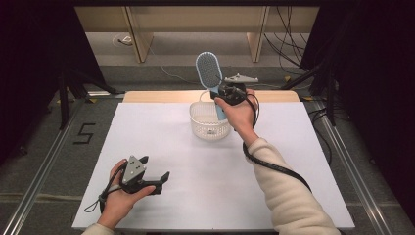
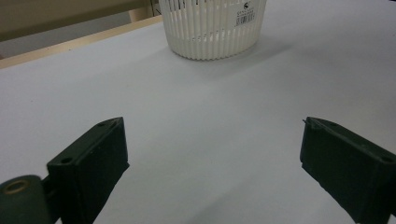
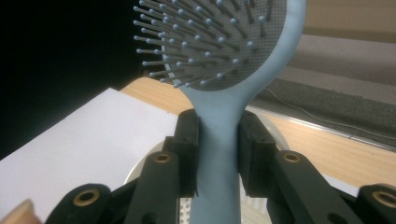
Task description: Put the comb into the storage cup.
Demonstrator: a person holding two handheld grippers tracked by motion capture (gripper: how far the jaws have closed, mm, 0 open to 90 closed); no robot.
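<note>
While the two black fingers [image 3: 187,154] of the right gripper [image 3: 218,154] squeeze from both sides, a blue hairbrush [image 3: 224,70] stands up between them. The fingers press on the thin handle of the brush, just under its round head. Little blue pins with tiny balls on their tips stick out of the grey pad on the head. In the high view, the right gripper [image 1: 221,91] holds the brush [image 1: 209,71] upright, with the head on top and the handle going down into a white basket [image 1: 209,126]. The lower end of the handle sits inside the basket, near its right side. I cannot tell if the end touches the bottom. The person's right hand [image 1: 241,115] wraps around the gripper, and a cream sleeve [image 1: 284,191] runs back to the bottom edge. A black cable [image 1: 274,166] hangs along the arm.

The basket has thin ribs all around and a small sticker on its side. It stands on the white table [image 1: 161,147], near the far edge.

The left gripper [image 1: 159,178] rests low at the near left part of the table, well apart from the basket. Its two black fingers [image 2: 91,163] are wide apart, and just bare table shows between them. The left hand [image 1: 120,196] holds it from behind. From the left gripper view, the basket [image 2: 212,28] is far ahead.

A wooden strip [image 1: 147,96] runs along the far side of the table.
</note>
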